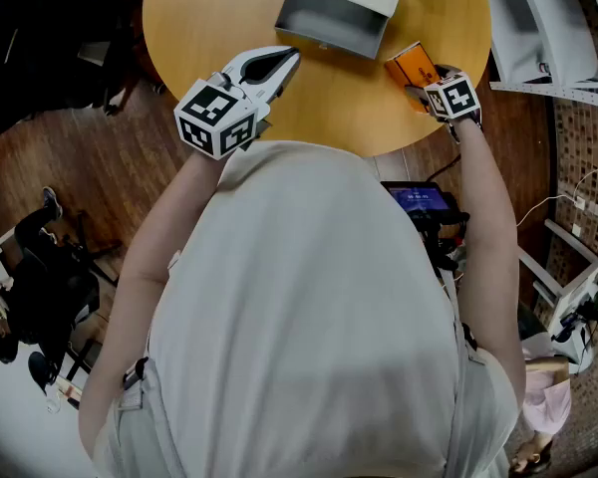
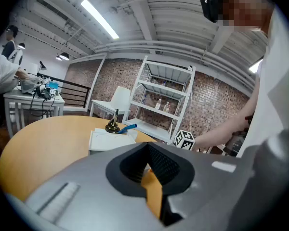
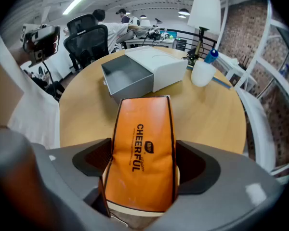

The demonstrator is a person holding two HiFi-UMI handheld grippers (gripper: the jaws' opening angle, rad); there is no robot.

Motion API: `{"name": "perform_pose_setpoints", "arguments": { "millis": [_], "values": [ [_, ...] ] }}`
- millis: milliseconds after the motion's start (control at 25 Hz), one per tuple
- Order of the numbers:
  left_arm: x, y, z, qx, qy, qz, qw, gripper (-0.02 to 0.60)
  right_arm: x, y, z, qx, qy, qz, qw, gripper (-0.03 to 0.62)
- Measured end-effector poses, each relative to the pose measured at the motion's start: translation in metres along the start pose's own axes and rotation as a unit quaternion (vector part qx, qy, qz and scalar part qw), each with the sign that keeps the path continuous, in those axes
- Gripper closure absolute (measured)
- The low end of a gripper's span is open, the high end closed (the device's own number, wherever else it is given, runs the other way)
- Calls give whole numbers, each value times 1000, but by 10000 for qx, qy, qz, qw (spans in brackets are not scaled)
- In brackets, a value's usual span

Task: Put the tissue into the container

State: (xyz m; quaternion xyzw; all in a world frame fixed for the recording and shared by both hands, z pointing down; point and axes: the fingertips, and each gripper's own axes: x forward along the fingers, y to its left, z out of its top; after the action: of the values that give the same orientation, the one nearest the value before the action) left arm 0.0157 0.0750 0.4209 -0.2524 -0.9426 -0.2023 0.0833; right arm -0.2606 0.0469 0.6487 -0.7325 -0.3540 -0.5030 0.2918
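- Far left: left tool [image 1: 287, 58], clenched on nothing, jaws closed tip to tip; held above the near edge of the table [image 1: 199, 8], well apart from the task's things.
- Middle: container [image 1: 329, 28], a grey drawer pulled open from a white box; stands on the table with its hollow bare and its open side up.
- Right of that: tissue pack [image 3: 143, 124], orange with dark print, just short of the container and close to the table's right edge; cannot tell whether lifted or resting on the table.
- Looks light, soft and squashable, wrapped in slick film; likely to slide or buckle under a hard squeeze, hardly to break; best taken across the two long sides with modest pressure, low enough to keep the free end from drooping.
- Far right: right tool [image 3: 144, 153], grasping the tissue pack at its near end, one jaw on each long side; free end points toward the container.
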Motion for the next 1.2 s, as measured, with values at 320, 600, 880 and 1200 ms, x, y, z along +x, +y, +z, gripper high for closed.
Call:
{"name": "perform_pose_setpoints", "arguments": {
  "millis": [320,600,880,1200],
  "values": [
    [-20,7,-4,-162,-83,111,9998,581,-48,9,33,-500,-229,-74,9985,256],
    [-20,29,-10,-311,-103,260,9991,581,-56,41,185,-2001,-970,192,9748,255],
    [-55,50,-18,-422,8,575,9975,581,37,87,228,-2792,-213,637,9579,252],
    [-67,61,-21,-532,19,667,9964,581,58,86,229,-2617,-246,705,9623,210]
  ]
}}
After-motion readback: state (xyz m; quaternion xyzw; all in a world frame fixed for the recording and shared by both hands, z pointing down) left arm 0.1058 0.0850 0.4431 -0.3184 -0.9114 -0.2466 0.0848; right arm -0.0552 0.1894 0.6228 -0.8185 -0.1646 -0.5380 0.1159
